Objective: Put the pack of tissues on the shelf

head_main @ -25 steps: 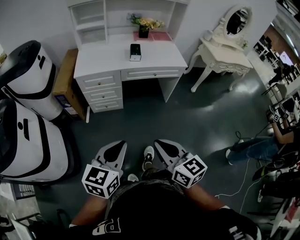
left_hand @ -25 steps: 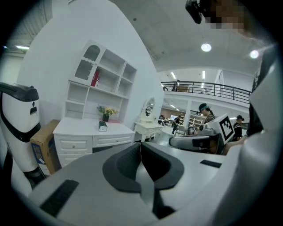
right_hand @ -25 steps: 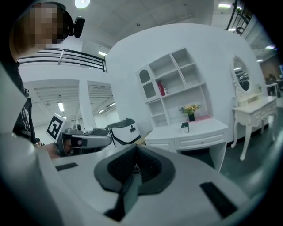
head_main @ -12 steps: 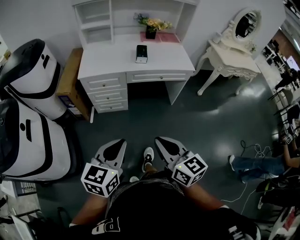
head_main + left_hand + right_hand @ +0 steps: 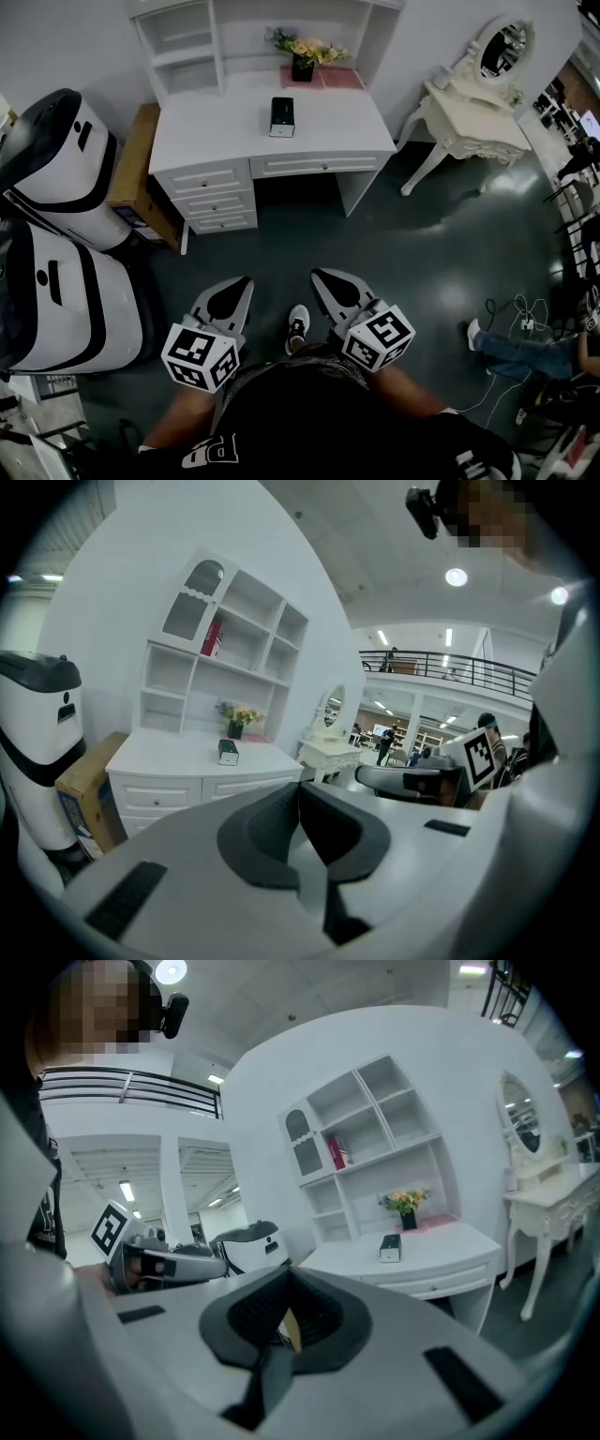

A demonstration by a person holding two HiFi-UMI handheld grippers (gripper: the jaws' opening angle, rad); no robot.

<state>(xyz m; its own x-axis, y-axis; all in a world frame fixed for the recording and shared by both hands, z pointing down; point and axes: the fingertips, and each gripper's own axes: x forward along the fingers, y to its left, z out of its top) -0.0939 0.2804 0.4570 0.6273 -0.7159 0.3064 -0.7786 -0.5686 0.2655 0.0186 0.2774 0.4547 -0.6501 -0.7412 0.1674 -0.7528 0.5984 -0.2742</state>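
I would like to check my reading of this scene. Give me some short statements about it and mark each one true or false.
1. The pack of tissues lies on the white desk. True.
2. The left hand-held gripper holds the pack. False: its jaws are together, nothing between them.
3. The vase of flowers stands behind the pack, nearer the wall. True.
4. The right hand-held gripper is wide open. False: it is shut and empty.
5. In the head view, the dressing table stands left of the desk. False: it stands to the right.
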